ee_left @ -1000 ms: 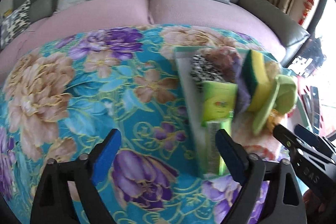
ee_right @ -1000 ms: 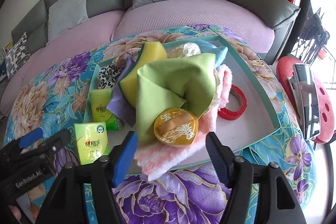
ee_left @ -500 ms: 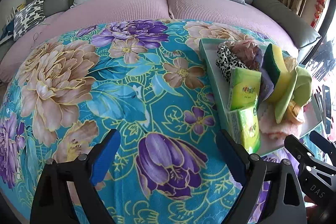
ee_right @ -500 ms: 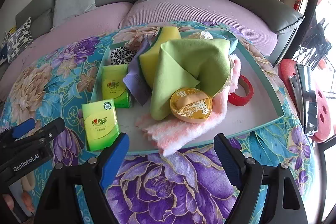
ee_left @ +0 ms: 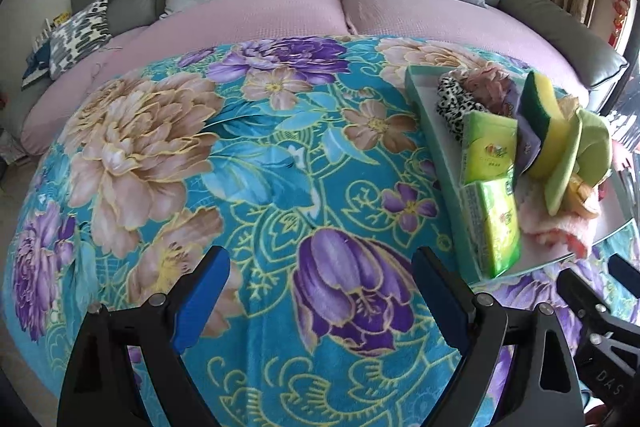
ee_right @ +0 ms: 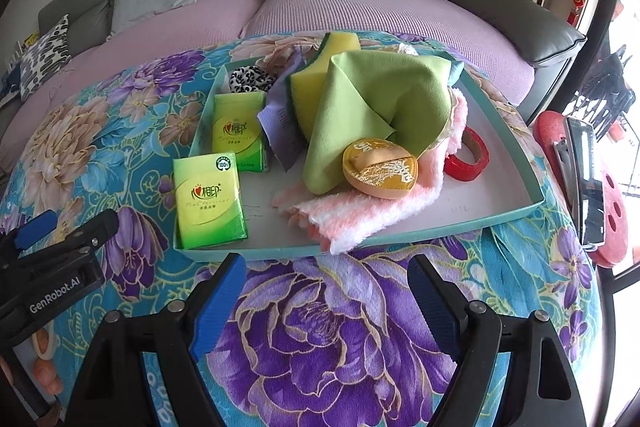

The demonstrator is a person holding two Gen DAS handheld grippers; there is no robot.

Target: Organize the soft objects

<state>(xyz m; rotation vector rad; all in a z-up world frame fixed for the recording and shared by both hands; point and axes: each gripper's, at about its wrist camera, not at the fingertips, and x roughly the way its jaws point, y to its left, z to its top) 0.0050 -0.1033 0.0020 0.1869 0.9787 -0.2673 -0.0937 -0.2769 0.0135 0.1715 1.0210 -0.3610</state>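
A teal-rimmed tray (ee_right: pixel 500 219) sits on the floral blanket and holds a heap of soft things: two green tissue packs (ee_right: pixel 210 201) (ee_right: pixel 239 131), a green cloth (ee_right: pixel 380 103), a yellow-green sponge (ee_right: pixel 316 79), a pink fluffy towel (ee_right: pixel 360 211), a gold round pad (ee_right: pixel 380 169), a leopard scrunchie (ee_right: pixel 250 79) and a red tape ring (ee_right: pixel 468 155). My right gripper (ee_right: pixel 326 303) is open and empty just in front of the tray. My left gripper (ee_left: pixel 320 295) is open and empty over the blanket, left of the tray (ee_left: pixel 436 135).
The floral blanket (ee_left: pixel 200 167) covers a round table. Behind it stands a grey sofa with a lilac seat (ee_left: pixel 280 15) and cushions. A red stool with a dark device on it (ee_right: pixel 584 179) stands right of the table.
Both grippers have drawn back from the tray and stayed open. The left view has swung from the tray to the bare blanket. The tray's contents have not moved.
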